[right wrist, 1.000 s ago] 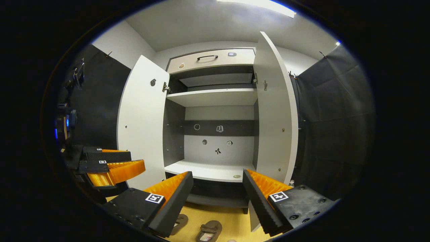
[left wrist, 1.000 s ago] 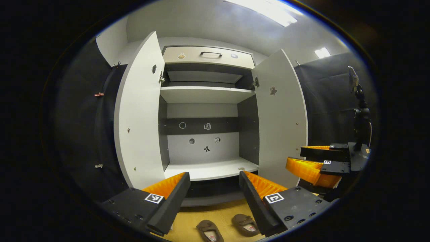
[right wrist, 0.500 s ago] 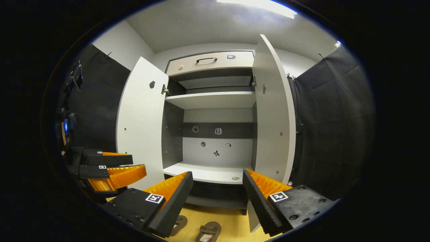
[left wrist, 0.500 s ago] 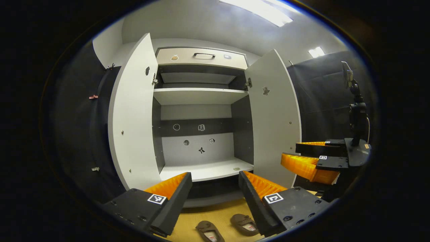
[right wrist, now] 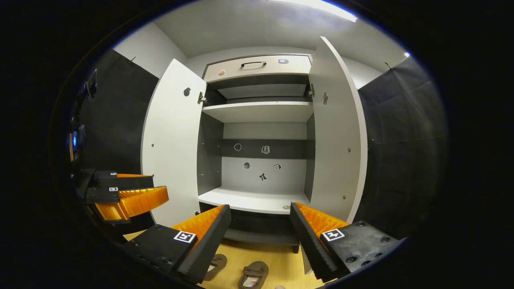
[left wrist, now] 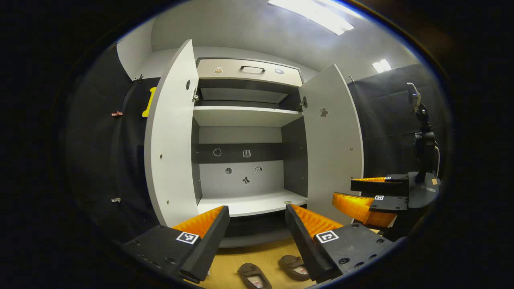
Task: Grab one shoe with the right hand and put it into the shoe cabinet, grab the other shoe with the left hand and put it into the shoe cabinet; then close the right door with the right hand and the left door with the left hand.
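Matt white laminate shoe cabinet (left wrist: 172, 132), dark matt side panels; smooth yellow wood-look floor (right wrist: 277, 263); two soft brown suede-like shoes (left wrist: 253, 275); black metal drawer handle (right wrist: 253, 63).

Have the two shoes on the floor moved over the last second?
No. Both shoes lie on the floor in front of the open shoe cabinet, untouched; view shifts come from the cameras.

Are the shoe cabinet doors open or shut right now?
Open, both. The left door and right door are swung outward, exposing the shelves inside.
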A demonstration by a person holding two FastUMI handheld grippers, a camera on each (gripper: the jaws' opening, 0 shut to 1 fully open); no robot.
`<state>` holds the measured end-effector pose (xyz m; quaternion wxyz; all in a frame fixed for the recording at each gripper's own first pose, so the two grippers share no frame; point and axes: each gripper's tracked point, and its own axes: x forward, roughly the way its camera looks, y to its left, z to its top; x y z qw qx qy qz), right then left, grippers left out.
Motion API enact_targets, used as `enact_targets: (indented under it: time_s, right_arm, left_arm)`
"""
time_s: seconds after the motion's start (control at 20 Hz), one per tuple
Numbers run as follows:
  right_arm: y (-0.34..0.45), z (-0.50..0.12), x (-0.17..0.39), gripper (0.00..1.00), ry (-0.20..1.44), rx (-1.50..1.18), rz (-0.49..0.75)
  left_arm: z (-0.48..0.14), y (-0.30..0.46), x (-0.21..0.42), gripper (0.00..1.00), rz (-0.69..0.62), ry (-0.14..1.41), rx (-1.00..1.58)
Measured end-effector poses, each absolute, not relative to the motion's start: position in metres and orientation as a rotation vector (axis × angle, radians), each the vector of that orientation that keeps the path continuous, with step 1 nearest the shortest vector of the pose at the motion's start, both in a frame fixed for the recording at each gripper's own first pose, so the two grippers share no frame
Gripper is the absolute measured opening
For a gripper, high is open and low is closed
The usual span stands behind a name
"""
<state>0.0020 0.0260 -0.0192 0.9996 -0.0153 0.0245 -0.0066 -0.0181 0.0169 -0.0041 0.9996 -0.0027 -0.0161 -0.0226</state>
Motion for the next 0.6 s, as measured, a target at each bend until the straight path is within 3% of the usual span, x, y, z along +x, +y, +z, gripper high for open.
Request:
enact_targets:
  time_s: [0.35,0.6]
  right_arm:
    - [0.041,-0.067,-0.002,0.98,0.155,0.013,-0.037]
    - [0.049,-0.138,-0.002,0.98,0.313,0.066,-0.031]
  left_arm:
    - [-0.010,0.024,-0.027,0.92,-0.082,-0.029,0.002]
    - [-0.019,0.032,-0.027,0.92,-0.078,-0.007,-0.019]
